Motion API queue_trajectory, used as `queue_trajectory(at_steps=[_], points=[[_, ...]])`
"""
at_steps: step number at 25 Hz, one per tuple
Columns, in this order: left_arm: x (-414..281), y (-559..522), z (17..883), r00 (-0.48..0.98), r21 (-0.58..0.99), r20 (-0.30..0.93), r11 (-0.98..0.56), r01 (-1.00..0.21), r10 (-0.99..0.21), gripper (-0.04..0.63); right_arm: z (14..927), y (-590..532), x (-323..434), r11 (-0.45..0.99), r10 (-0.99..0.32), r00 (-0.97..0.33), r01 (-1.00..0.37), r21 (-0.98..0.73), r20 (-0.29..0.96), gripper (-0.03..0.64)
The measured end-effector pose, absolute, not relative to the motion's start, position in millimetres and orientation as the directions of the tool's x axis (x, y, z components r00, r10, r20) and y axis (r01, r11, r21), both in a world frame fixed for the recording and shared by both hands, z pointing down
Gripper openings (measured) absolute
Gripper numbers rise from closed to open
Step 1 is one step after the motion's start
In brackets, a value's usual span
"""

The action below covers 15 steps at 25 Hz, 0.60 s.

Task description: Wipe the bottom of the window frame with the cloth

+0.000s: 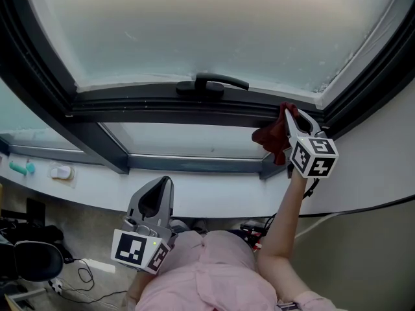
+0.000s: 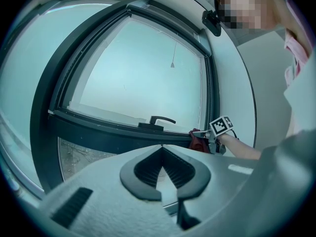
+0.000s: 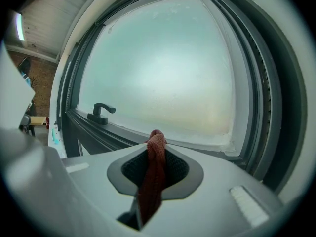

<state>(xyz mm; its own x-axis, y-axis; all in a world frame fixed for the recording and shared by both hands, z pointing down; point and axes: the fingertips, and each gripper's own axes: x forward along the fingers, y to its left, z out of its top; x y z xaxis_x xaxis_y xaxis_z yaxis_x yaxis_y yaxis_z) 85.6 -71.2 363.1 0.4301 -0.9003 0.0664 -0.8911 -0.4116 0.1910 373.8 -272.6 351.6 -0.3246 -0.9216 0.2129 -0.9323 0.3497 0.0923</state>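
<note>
**While cloth is held at the frame's right corner, the wipe stroke is judged about to begin**

As seen from the head view, one dark red cloth [image 1: 271, 137] is pinched in the right gripper [image 1: 292, 114], jaws closed tight on it. A bunched tip pokes out past the pads and the rest hangs down behind. The cloth is placed at the right end of the bottom rail of the window frame [image 1: 162, 107], just beside the corner where the rail meets the right upright. Contact with the rail cannot be confirmed; in the right gripper view the tip is aimed at the rail just under the frosted glass [image 1: 214, 24].

Step judged: start of the wipe, cloth brought to one end of the rail. No wiped stretch can be made out. For the next move, the cloth would need to be pressed onto the rail and drawn leftward along it. The window handle [image 1: 211, 83] sits on the rail at mid-span, so it would have to be passed under or around.

The left gripper [image 1: 165, 183] is held low, well apart from the frame, near the person's pink shirt [image 1: 207, 271]. Its jaws are closed tip to tip with nothing between them.

Counts:
- Cloth: one.
- Grippers: two.
- Handle: one.
- Panes: frosted upper one, plus a lower pane [image 1: 188, 141] beneath the rail.
- Small items on the white ledge [image 1: 214, 190], far left: two, a teal piece [image 1: 21, 168] and a white piece [image 1: 61, 172]; what they are cannot be told.
</note>
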Motion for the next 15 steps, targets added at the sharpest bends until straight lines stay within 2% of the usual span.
queue_trajectory(at_steps=[15], points=[[93,-75,364,0.436,0.192,0.071,-0.417,-0.889,-0.897,-0.003,352,-275,396,0.313,-0.934,-0.290,-0.946,0.084,0.208,0.052]])
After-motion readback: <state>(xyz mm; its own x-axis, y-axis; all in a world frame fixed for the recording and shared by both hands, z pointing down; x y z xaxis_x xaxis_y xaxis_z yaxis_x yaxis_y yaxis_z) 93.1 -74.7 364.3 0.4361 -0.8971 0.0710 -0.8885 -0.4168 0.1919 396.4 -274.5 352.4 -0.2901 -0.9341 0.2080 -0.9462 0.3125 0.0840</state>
